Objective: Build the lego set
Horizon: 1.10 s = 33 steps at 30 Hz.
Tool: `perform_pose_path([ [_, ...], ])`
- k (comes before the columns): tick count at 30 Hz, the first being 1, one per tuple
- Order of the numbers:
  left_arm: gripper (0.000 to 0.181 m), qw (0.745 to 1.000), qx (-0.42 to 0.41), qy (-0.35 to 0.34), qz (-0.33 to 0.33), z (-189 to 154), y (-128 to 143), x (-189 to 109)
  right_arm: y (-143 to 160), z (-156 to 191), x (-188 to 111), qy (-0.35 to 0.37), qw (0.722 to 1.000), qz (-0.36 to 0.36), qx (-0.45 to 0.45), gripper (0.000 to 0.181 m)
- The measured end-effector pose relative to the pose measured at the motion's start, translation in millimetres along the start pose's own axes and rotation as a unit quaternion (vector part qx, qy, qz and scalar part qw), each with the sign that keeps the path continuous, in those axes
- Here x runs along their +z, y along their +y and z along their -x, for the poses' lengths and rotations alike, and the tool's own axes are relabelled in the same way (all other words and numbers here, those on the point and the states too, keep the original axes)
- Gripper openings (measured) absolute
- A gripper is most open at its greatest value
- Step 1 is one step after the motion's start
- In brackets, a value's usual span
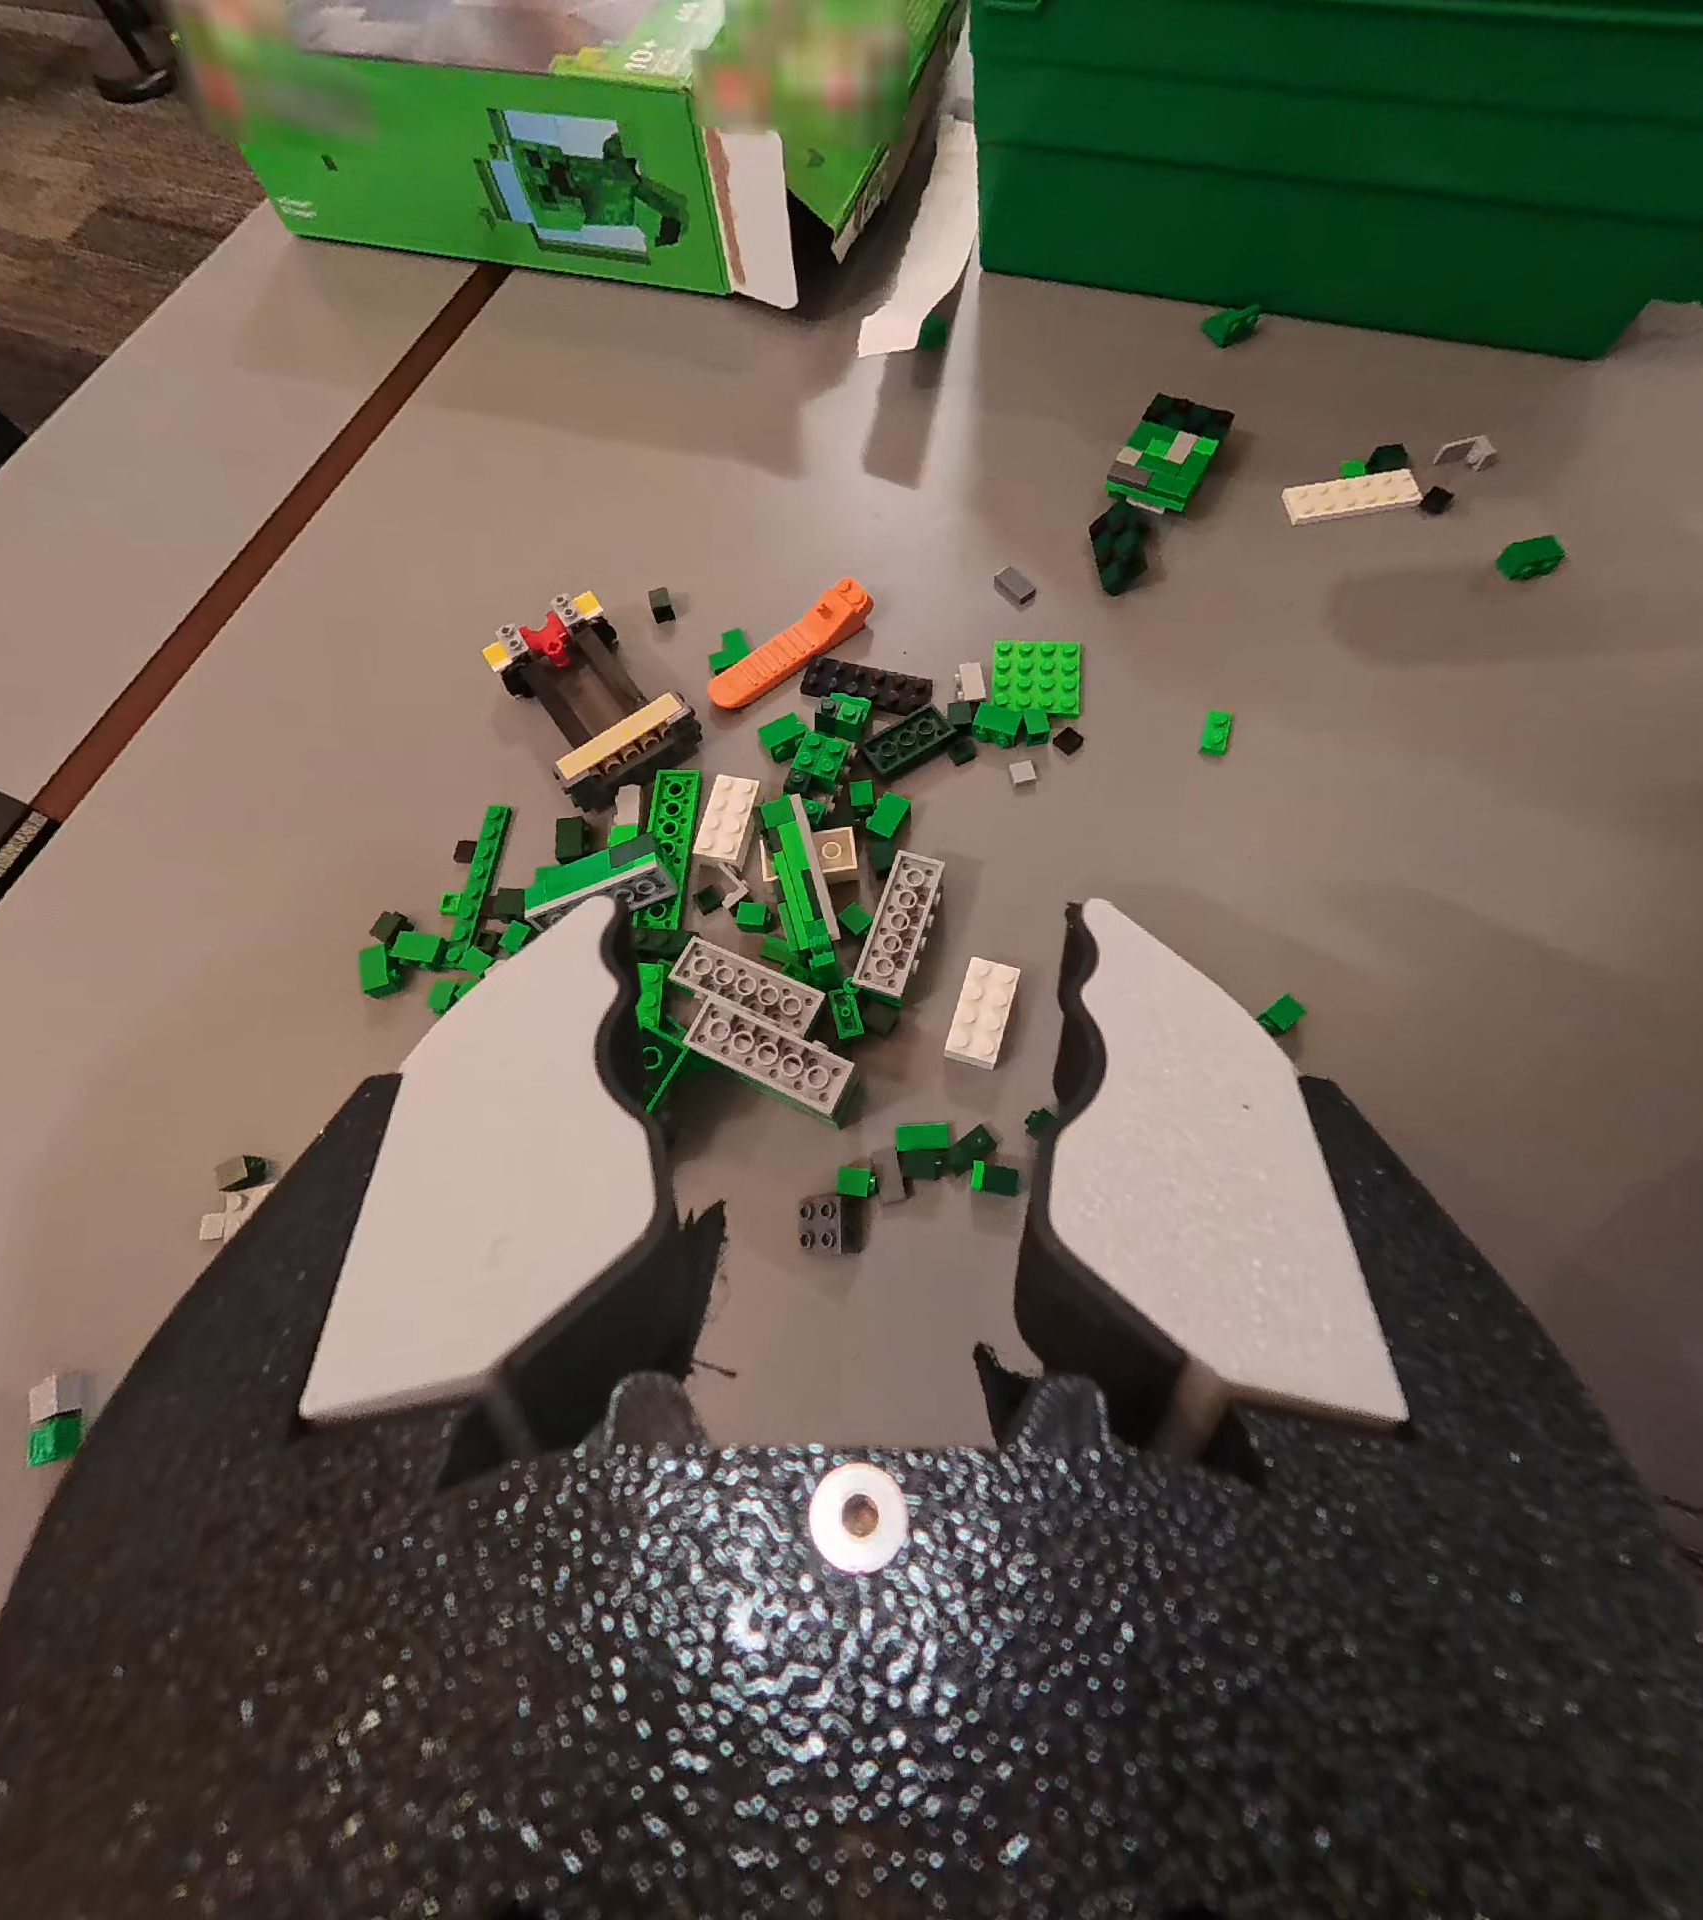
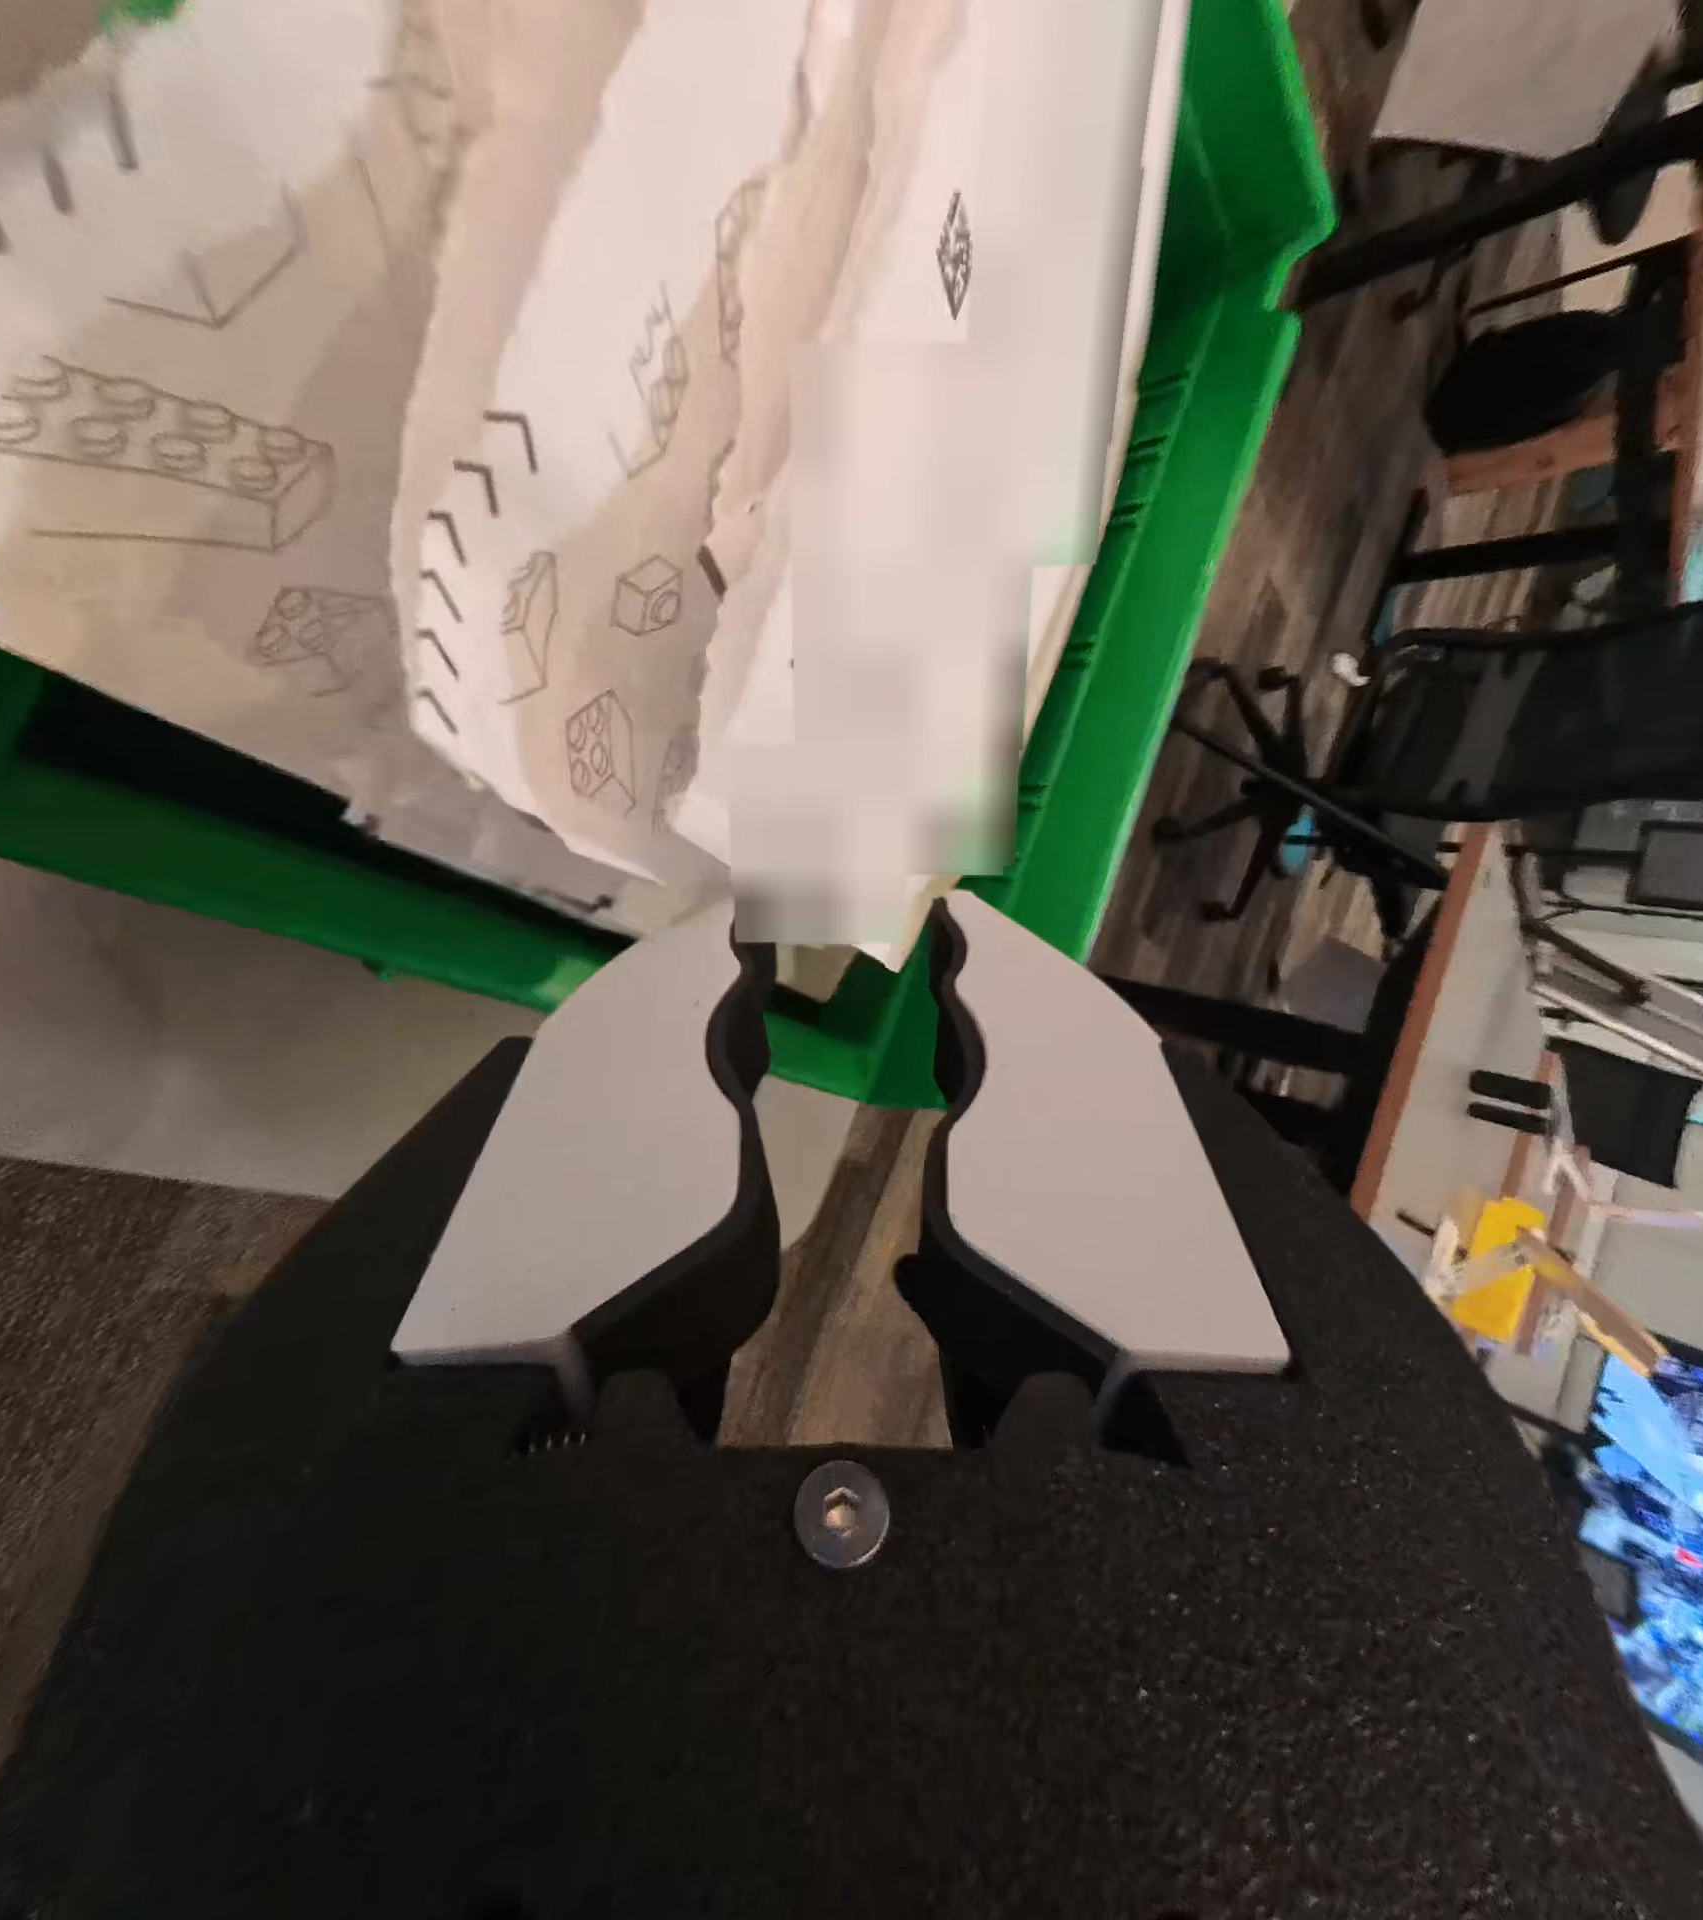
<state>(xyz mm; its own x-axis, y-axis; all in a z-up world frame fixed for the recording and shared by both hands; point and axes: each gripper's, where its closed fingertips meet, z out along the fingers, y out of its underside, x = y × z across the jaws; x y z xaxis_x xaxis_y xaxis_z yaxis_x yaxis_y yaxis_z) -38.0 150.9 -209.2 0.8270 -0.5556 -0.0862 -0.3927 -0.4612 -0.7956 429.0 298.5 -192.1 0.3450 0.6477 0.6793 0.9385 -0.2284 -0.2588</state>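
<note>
A grey table (image 1: 1449, 831) carried the whole job. At its far edge stood a green bin (image 1: 1346, 156) and, beside it, the set's green box (image 1: 514, 177). The right wrist view showed torn white paper bags (image 2: 566, 468), printed with brick outlines, lying in the bin (image 2: 1190, 520).

The loose bricks (image 1: 774, 883) lay heaped mid-table, with a black-and-tan sub-build (image 1: 598, 707) and an orange separator (image 1: 790, 644) at the heap's far side. A small green sub-build (image 1: 1164, 457) sat well apart, nearer the bin.

The left gripper (image 1: 842, 914) hung wide open and empty above the near side of the heap. The right gripper (image 2: 836, 925) stood partly open at the bin's corner; blur hid whether its tips touched the paper.

The work appeared to be at part selection, early in the build. The next move likely called for lowering the left gripper and closing on one brick without scattering its neighbours.
</note>
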Motion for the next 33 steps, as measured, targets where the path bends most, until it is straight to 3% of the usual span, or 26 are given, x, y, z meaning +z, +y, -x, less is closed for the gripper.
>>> perform_pose_path([
  [3, 0.078, 1.0, 0.003, 0.0, 0.005, 0, 0, -1, -8, -16, -6, 0.034, 0.999, -0.029, 0.025, 0.022],
  [9, 0.077, 1.0, 0.001, 0.008, -0.007, 0, -6, -2, -18, -1, 4, -0.005, 0.999, -0.039, 0.011, 0.03],
  [15, 0.074, 1.0, 0.015, 0.015, -0.003, -4, -9, 2, -41, -29, -4, 0.081, 0.984, -0.111, 0.11, 0.001],
  [20, 0.074, 1.0, 0.012, 0.013, -0.014, 0, -15, 0, -60, -57, -38, 0.104, 0.952, -0.206, 0.203, 0.001],
  [26, 0.076, 0.999, 0.014, 0.01, -0.028, 8, -27, -8, -100, -80, -105, 0.091, 0.911, -0.313, 0.252, 0.001],
  [29, 0.079, 0.998, 0.032, 0.007, -0.048, 11, -38, -16, -137, -70, -144, 0.059, 0.896, -0.37, 0.236, 0.001],
  [33, 0.084, 0.994, 0.051, -0.021, -0.094, 18, -50, -45, -207, -28, -175, 0.021, 0.891, -0.423, 0.162, 0.001],
])
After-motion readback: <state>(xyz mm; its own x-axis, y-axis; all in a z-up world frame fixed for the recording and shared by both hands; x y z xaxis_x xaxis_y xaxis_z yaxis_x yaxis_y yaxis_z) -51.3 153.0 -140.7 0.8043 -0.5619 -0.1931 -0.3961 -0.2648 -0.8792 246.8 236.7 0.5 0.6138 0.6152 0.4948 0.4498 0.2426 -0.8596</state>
